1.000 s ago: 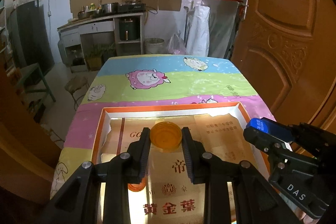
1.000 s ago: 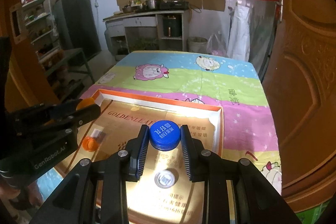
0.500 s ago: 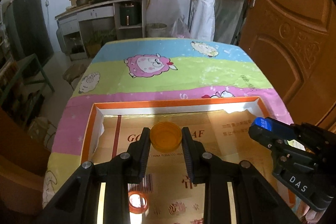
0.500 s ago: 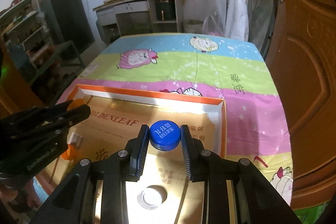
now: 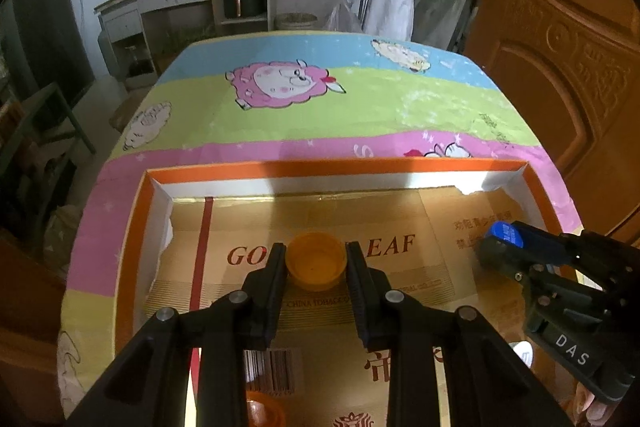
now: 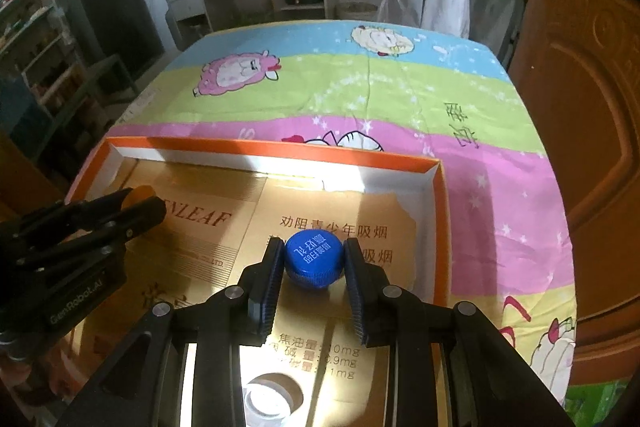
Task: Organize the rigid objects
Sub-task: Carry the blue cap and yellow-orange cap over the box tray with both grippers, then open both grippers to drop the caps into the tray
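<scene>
Looking along the left gripper [image 5: 316, 267], its fingers [image 5: 269, 277] pinch an orange cap [image 5: 316, 266], open side up, above the cardboard-lined tray [image 5: 320, 169] on the counter [image 5: 360, 107], apparently to set it down inside. From the right wrist, the right gripper [image 6: 314, 265] clamps a blue cap [image 6: 314, 263] by its ribbed rim over the tray's right half, near a clear cap [image 6: 266, 397] already lying there.
</scene>
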Demonstrator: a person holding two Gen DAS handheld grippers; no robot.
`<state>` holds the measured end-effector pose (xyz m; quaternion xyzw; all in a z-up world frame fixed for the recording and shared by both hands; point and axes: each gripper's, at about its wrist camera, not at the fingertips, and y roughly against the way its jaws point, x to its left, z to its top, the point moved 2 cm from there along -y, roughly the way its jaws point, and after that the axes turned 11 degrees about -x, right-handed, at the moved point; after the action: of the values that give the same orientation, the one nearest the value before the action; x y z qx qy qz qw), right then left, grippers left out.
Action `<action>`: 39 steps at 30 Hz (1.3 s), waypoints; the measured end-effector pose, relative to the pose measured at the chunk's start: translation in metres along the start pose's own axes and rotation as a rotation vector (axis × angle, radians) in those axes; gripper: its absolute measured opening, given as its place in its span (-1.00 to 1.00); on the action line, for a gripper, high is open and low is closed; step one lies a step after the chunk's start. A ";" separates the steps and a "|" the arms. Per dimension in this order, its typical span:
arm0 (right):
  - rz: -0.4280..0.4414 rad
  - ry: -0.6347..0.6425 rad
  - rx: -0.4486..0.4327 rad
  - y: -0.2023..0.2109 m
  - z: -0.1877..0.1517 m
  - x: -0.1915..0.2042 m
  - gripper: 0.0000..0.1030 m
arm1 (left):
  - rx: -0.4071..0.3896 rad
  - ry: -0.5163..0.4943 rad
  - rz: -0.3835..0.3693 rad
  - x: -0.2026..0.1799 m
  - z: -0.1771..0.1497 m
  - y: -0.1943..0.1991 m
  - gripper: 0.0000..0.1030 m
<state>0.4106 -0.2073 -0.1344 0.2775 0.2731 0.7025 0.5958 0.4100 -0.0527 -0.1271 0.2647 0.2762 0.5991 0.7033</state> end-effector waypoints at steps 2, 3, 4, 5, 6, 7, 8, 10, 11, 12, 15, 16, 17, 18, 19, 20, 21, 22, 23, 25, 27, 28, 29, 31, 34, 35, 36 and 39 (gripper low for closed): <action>-0.003 0.000 0.005 -0.002 -0.001 0.000 -0.40 | 0.012 0.002 -0.005 -0.001 -0.002 -0.002 -0.41; -0.004 0.001 0.007 -0.002 -0.002 -0.001 -0.40 | 0.011 0.002 -0.006 -0.001 -0.001 -0.002 -0.42; -0.005 0.002 0.008 -0.003 -0.002 -0.001 -0.40 | 0.013 -0.001 -0.005 -0.001 -0.001 -0.002 -0.42; -0.006 0.004 0.009 -0.003 -0.002 0.000 -0.40 | 0.016 -0.004 -0.003 -0.001 -0.001 -0.002 -0.41; -0.010 0.006 0.013 -0.003 -0.002 0.000 -0.40 | 0.024 -0.009 0.000 -0.002 -0.001 -0.003 -0.42; -0.012 0.009 0.016 -0.004 -0.003 0.000 -0.40 | 0.028 -0.012 0.002 -0.003 -0.002 -0.004 -0.42; -0.016 0.014 0.018 -0.004 -0.003 0.001 -0.39 | 0.028 -0.013 0.001 -0.003 -0.002 -0.004 -0.41; -0.022 0.023 0.021 -0.005 -0.002 0.003 -0.39 | 0.028 -0.013 0.001 -0.003 -0.002 -0.004 -0.40; -0.024 0.026 0.022 -0.004 -0.003 0.003 -0.39 | 0.028 -0.010 -0.003 -0.003 -0.001 -0.004 -0.40; -0.027 0.030 0.025 -0.005 -0.003 0.003 -0.39 | 0.027 -0.005 -0.008 -0.002 -0.001 -0.004 -0.39; -0.033 0.031 0.016 -0.003 -0.004 0.004 -0.39 | 0.022 0.022 -0.023 0.002 -0.001 0.001 -0.24; -0.031 0.027 0.011 -0.002 -0.004 0.003 -0.38 | 0.016 0.027 -0.024 0.002 -0.001 0.004 -0.21; -0.028 0.021 0.006 -0.001 -0.004 0.003 -0.38 | 0.010 0.029 -0.025 0.003 0.000 0.006 -0.20; -0.024 0.013 -0.003 0.002 -0.004 0.002 -0.37 | 0.000 0.035 -0.026 0.005 0.000 0.010 -0.19; -0.026 0.009 -0.012 0.005 -0.004 0.002 -0.35 | -0.008 0.042 -0.029 0.007 0.001 0.014 -0.17; -0.028 0.006 -0.023 0.008 -0.003 0.002 -0.33 | -0.017 0.051 -0.030 0.009 0.001 0.018 -0.15; -0.026 -0.002 -0.035 0.013 -0.003 0.001 -0.31 | -0.023 0.057 -0.031 0.010 0.001 0.021 -0.14; -0.023 -0.009 -0.043 0.016 -0.002 0.001 -0.30 | -0.031 0.064 -0.033 0.011 0.002 0.026 -0.14; -0.021 -0.015 -0.050 0.020 -0.002 0.001 -0.30 | -0.039 0.069 -0.035 0.012 0.002 0.030 -0.14; -0.023 -0.018 -0.060 0.028 -0.003 0.002 -0.29 | -0.055 0.076 -0.036 0.014 0.002 0.040 -0.14; -0.026 -0.016 -0.067 0.036 -0.004 0.004 -0.29 | -0.076 0.077 -0.036 0.015 0.001 0.052 -0.14; -0.027 -0.016 -0.073 0.041 -0.005 0.006 -0.29 | -0.086 0.076 -0.036 0.015 0.000 0.059 -0.14; -0.027 -0.017 -0.077 0.045 -0.005 0.007 -0.29 | -0.091 0.075 -0.035 0.016 0.000 0.063 -0.14; -0.027 -0.020 -0.086 0.055 -0.008 0.009 -0.29 | -0.101 0.072 -0.026 0.018 -0.004 0.074 -0.15; -0.029 -0.014 -0.096 0.070 -0.013 0.013 -0.29 | -0.111 0.069 -0.022 0.019 -0.009 0.087 -0.15; -0.030 -0.012 -0.099 0.073 -0.015 0.014 -0.29 | -0.114 0.066 -0.019 0.019 -0.010 0.091 -0.15; -0.031 -0.011 -0.102 0.078 -0.017 0.016 -0.29 | -0.119 0.063 -0.016 0.019 -0.013 0.097 -0.14; -0.031 -0.009 -0.111 0.091 -0.025 0.019 -0.29 | -0.130 0.063 -0.021 0.019 -0.020 0.111 -0.15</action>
<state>0.3274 -0.2024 -0.0854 0.2430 0.2351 0.7059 0.6224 0.3215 -0.0171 -0.0645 0.1968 0.2614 0.6163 0.7163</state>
